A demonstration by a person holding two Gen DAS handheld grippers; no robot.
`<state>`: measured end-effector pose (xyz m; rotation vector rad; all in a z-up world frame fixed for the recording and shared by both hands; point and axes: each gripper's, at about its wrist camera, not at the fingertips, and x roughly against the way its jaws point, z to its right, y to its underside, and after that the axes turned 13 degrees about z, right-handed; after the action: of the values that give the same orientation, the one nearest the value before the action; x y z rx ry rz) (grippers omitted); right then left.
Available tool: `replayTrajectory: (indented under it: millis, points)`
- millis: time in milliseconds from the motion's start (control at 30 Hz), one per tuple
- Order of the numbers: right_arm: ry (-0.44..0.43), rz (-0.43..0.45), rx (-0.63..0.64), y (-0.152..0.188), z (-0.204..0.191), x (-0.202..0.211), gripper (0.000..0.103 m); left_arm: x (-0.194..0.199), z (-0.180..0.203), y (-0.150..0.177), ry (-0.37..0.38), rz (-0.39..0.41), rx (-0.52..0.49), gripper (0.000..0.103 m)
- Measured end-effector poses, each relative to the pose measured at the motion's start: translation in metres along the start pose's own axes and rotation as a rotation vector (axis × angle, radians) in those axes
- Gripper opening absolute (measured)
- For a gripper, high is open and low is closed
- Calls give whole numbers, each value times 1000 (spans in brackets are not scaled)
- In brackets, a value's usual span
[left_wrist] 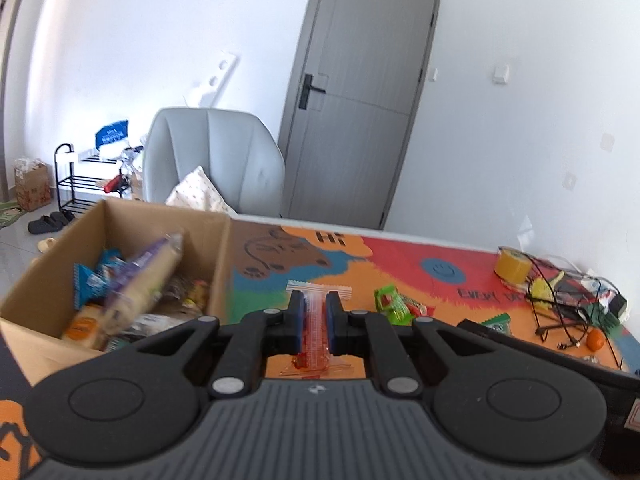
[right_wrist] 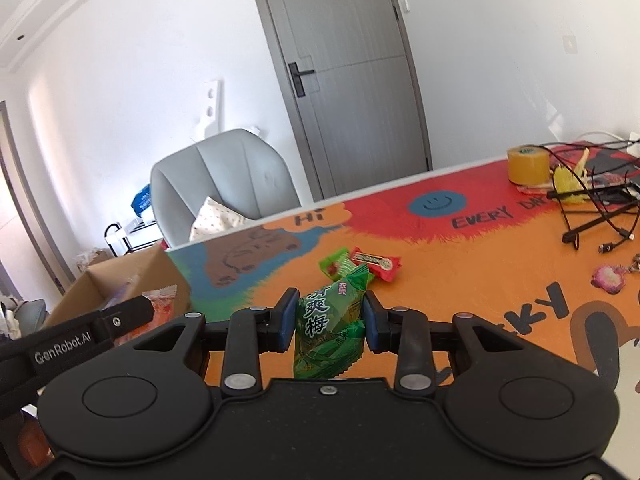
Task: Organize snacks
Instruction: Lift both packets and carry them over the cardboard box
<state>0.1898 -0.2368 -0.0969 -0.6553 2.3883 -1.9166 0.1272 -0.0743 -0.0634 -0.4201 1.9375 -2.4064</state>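
The left tool (left_wrist: 316,316) was raised above the desk (left_wrist: 460,320), clenched on a clear red snack packet (left_wrist: 317,320); the cardboard box (left_wrist: 120,220) sat to its left. The right tool (right_wrist: 330,322), also lifted, gripped a green plum packet (right_wrist: 330,328), with loose candies (right_wrist: 360,266) lying just ahead.

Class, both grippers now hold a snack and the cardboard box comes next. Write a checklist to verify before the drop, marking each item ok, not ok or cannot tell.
1. Left gripper shut on the clear red packet: ok.
2. Right gripper shut on the green plum packet: ok.
3. Cardboard box open on top: ok.
4. Room left inside the box: cannot tell.
5. Left gripper over the box: not ok, beside it.
6. All snacks off the mat: not ok, red candy remains.
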Motion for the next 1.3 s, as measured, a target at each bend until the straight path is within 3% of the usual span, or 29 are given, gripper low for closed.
replayTrajectory:
  millis: [700, 967, 1300]
  points:
    - [-141, 37, 59, -4, -76, 6, 34, 18, -89, -38, -197, 98, 66, 10]
    - [-175, 22, 83, 2, -104, -9, 35, 6, -128, -37, -238, 70, 119, 10]
    - [-194, -4, 88, 1, -131, -42, 35, -20, -150, -37, -240, 21, 163, 14]
